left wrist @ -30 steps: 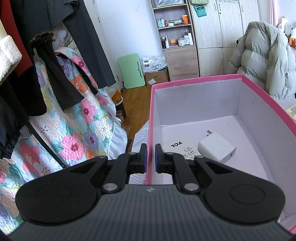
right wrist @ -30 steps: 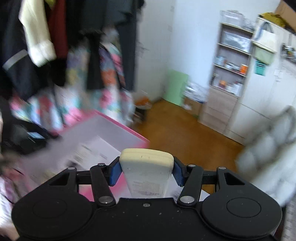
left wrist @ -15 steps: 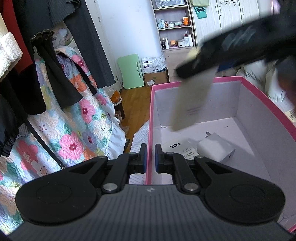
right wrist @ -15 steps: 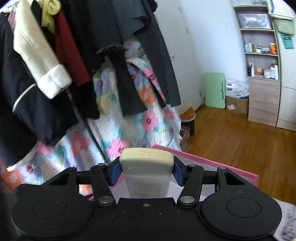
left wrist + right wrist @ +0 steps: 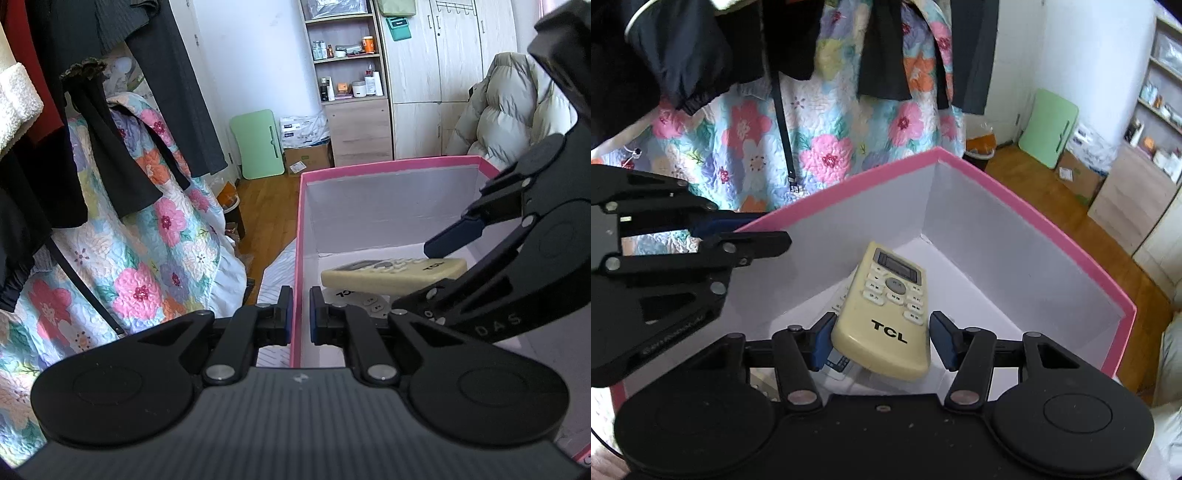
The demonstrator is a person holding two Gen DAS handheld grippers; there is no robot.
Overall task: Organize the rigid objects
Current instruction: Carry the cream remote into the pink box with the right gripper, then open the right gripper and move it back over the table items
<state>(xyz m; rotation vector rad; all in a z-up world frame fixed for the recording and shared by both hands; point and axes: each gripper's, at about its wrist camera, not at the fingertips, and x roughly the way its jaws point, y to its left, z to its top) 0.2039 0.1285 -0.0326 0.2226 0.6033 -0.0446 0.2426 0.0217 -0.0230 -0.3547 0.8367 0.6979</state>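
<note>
Remote (image 5: 886,314), cream with a dark brand mark, sits low inside the pink box (image 5: 1027,206), its butt between the blue pads of the right gripper (image 5: 881,341) and its display end pointing toward the far corner. In the right wrist view the left pad touches its side, while a slight gap shows at the right pad, so the grip looks loosened or barely on; I cannot tell for sure whether the pads still press. From the left wrist view the remote (image 5: 393,275) lies nearly flat over a white remote (image 5: 364,301) already on the floor of the box (image 5: 297,258). The left gripper (image 5: 298,317) has its jaws together on the near box wall, clamping the pink rim and steadying the box.

The step in hand appears to be the set-down of this remote into the box. The next move likely calls for spreading the right jaws fully, making sure the remote rests on what lies beneath, then lifting the gripper straight out without dragging the remote or catching the wall, while the left gripper holds the box
</note>
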